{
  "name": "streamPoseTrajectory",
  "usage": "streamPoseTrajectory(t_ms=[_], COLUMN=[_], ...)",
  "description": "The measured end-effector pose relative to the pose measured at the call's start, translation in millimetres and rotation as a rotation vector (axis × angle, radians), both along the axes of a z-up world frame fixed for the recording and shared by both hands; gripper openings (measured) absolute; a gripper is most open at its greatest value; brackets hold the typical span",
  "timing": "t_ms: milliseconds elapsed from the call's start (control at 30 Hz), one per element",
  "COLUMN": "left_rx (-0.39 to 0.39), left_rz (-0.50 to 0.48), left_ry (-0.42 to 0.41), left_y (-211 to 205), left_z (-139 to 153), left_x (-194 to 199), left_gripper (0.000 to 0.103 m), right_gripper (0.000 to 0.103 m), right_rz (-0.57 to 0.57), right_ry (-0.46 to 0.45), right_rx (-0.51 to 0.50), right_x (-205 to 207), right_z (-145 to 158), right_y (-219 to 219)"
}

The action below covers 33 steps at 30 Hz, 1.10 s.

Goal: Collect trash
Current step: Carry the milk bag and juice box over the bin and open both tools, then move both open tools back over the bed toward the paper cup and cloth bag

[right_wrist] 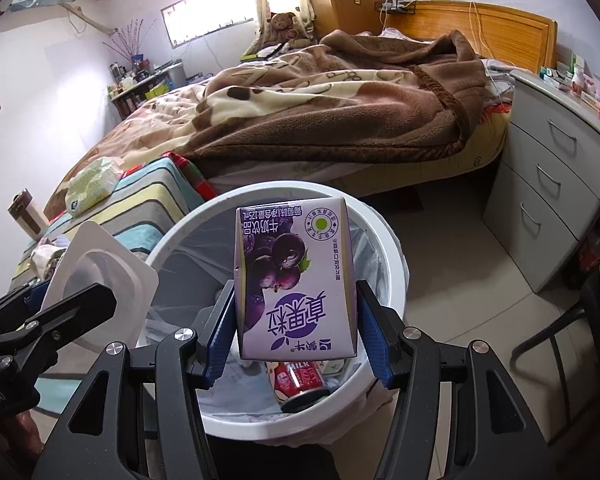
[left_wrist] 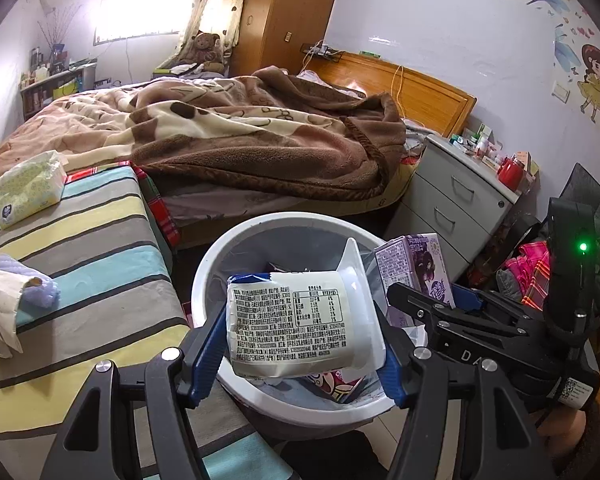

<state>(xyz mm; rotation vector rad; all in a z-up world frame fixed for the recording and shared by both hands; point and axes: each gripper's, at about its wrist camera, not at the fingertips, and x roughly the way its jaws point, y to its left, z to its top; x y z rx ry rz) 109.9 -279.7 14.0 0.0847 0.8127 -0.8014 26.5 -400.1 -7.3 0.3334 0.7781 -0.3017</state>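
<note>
Two light, crushable empties over white bin [right_wrist: 396, 248], lower centre — left gripper [left_wrist: 304, 320] clamped on yogurt cup [left_wrist: 300, 320] sides, right gripper [right_wrist: 296, 320] on purple milk carton [right_wrist: 296, 280] flanks; thin walls, gentle squeeze.

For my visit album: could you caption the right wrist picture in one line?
Right gripper holds a purple milk carton above the white trash bin, a red can lying inside.

Daylight floods in from the window [left_wrist: 140, 16] at the far wall, blown out to white in both views and washing the curtain [left_wrist: 216, 4] beside it. The rest of the room is evenly lit with soft shadows. Glare streaks the glossy wall [left_wrist: 440, 40]. Fisheye bending curves the edges, and the corners go black. Focus is sharp throughout.
</note>
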Motion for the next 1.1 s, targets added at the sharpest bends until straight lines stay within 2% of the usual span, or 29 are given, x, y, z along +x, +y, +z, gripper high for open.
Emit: streamPoseTrajectory(t_ms=[167,200,267,800,1100], left_rx=[0.009,0.011,0.013,-0.013,-0.027], left_rz=[0.002,0.003,0.012,0.073,0.187], left_ry=[0.007,0.008,0.009,-0.037,-0.061], left_y=[-2.7,-2.6,-1.8,32.3,85.4], left_z=[-4.3,-5.0,-5.4,10.7,15.7], left_x=[3.3,3.8,4.5,-3.3,3.0], left_gripper=[0.066,0.066,0.066,0.068,0.069], right_gripper=[0.059,0.060,0.069,0.070,0.070], right_rz=[-0.011,-0.013,-0.013,0.000,0.080], right_ry=[0.018,0.018,0.011,-0.050,-0.114], right_rx=[-0.008,-0.008,-0.008,-0.005,0.007], right_x=[1.5,1.3,1.3,2.9,15.0], right_z=[-3.4,-3.3,-2.2,8.2,15.5], right_y=[-0.6,-0.8,-0.5,12.2,39.0])
